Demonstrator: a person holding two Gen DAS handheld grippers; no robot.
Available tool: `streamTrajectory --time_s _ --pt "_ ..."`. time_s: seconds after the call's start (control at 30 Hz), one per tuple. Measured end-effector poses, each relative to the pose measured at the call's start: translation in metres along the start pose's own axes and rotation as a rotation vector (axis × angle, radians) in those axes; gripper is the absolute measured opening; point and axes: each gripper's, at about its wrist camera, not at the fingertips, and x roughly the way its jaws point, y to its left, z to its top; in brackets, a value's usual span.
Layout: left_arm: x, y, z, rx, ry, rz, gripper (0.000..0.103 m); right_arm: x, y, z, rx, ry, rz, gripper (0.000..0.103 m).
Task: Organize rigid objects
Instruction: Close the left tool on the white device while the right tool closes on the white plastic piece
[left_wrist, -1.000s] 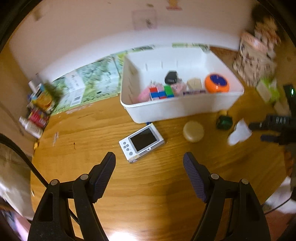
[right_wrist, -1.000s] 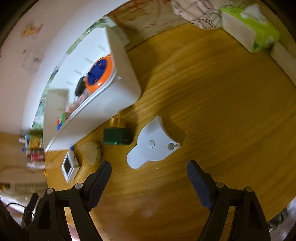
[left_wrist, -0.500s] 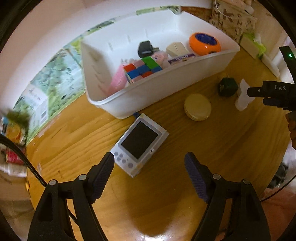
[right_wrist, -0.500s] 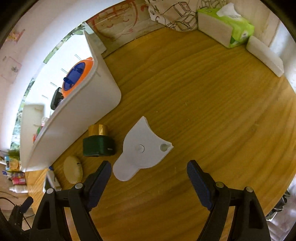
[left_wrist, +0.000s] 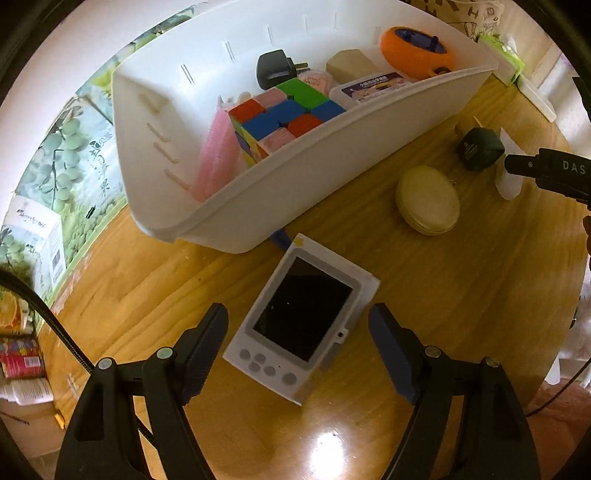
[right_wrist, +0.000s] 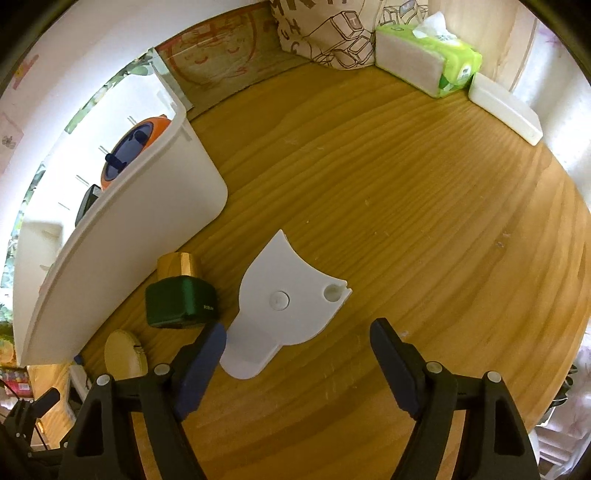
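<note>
Left wrist: tongs (left_wrist: 297, 345) released astride handheld console (left_wrist: 301, 326); right tongs (right_wrist: 297, 354) released over white plate (right_wrist: 284, 306).

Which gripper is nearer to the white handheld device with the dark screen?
Left. The left gripper has its open jaws either side of the white handheld device; the right gripper is far across the table, at the white plastic piece.
</note>
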Motion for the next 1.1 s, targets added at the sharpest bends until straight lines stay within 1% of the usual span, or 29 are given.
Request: streamTrajectory --time_s 0.1,0.3,0.53,0.63,0.73,0.83,1.1 --pt "0.003 0.002 0.003 -0.002 0.002 -0.018 0.081 0.005 0.002 0.007 0.024 -0.009 -0.005 0.079" --pt "0.011 0.001 0.007 0.001 0.013 -0.033 0.081 0.012 0.01 0.01 0.022 -0.007 -0.023 0.078" --pt "0.018 0.003 0.014 -0.013 0.02 -0.084 0.081 0.016 0.02 0.013 0.007 -0.05 -0.067 0.071" --pt "0.022 0.005 0.015 -0.02 0.026 -0.101 0.08 0.017 0.023 0.016 0.003 -0.072 -0.079 0.067" --pt "0.027 0.009 0.015 -0.027 0.026 -0.097 0.076 0.015 0.023 0.021 0.0 -0.084 -0.081 0.062" --pt "0.031 0.016 0.016 -0.043 0.019 -0.111 0.072 0.015 0.018 0.021 -0.001 -0.092 -0.073 0.059" --pt "0.03 0.027 0.016 -0.078 0.002 -0.115 0.067 0.011 0.017 0.02 0.003 -0.086 -0.069 0.058"
